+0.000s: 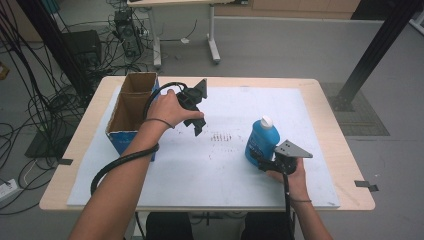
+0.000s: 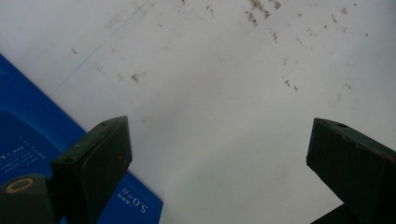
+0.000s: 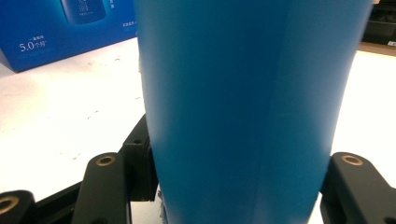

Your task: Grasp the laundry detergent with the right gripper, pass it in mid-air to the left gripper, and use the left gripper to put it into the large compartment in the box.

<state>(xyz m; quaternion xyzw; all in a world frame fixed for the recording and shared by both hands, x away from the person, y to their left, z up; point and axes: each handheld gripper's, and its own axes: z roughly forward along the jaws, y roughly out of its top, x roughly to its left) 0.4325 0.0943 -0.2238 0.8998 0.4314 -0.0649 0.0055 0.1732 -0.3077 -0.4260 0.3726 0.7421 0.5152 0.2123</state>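
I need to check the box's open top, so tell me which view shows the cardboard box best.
The high view: the cardboard box stands whole at the table's left, its open top and brown inside visible. The left gripper view catches one blue printed corner at its left edge; the right gripper view shows part of a printed side behind the blue bottle.

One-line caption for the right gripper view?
Right gripper jaws clamped around the blue bottle, blue box behind on the white mat.

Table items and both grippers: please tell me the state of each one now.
blue bottle: upright on the white mat, white cap on, gripped low on its body.
cardboard box: top open, standing on the mat.
right gripper: shut on the blue bottle.
left gripper: open, nothing between its jaws.
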